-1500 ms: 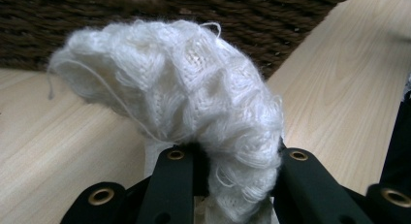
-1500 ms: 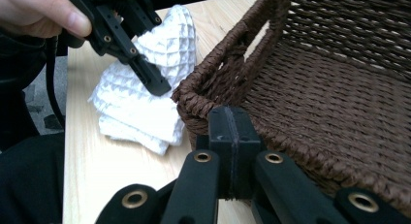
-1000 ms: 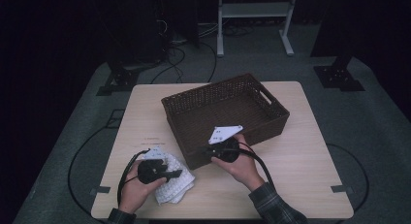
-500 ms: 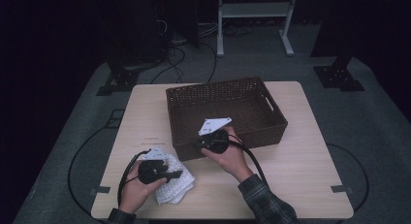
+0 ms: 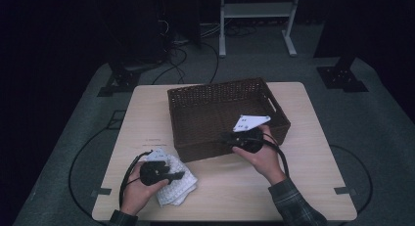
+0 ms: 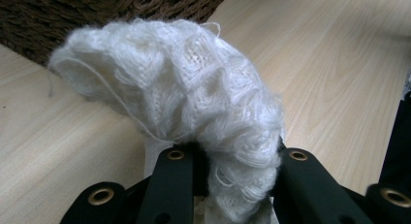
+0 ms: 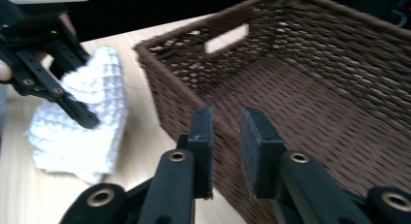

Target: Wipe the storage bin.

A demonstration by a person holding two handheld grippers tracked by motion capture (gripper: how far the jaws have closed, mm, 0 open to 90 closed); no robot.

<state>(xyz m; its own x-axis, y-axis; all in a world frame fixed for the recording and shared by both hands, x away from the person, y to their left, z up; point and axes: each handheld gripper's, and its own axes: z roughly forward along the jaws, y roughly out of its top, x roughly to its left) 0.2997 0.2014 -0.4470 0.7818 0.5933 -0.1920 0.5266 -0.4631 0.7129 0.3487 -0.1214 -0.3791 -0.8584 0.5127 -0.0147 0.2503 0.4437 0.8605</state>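
A white knitted cloth [image 5: 177,189] lies bunched on the table's near left, just in front of the brown wicker basket [image 5: 215,150]. My left gripper [image 5: 177,176] is shut on the cloth [image 6: 194,88], whose folds bulge up between its jaws [image 6: 228,156]. My right gripper [image 5: 226,137] hovers at the basket's near wall, pointing left. In the right gripper view its jaws [image 7: 227,136] have just been opening; a narrow gap shows and nothing is between them. That view looks over the empty basket [image 7: 315,88] to the cloth [image 7: 109,73] and the left gripper [image 7: 87,118].
The wooden table [image 5: 303,187] has bare room to the right of and behind the basket. Past its far edge are dark floor, cables [image 5: 186,55], black stand bases [image 5: 342,77] and a white frame [image 5: 254,11].
The basket has been turned from skewed to nearly square with the table. The right gripper swung left with the near wall, then drew back right with its jaws parted. The left gripper stayed on the cloth.
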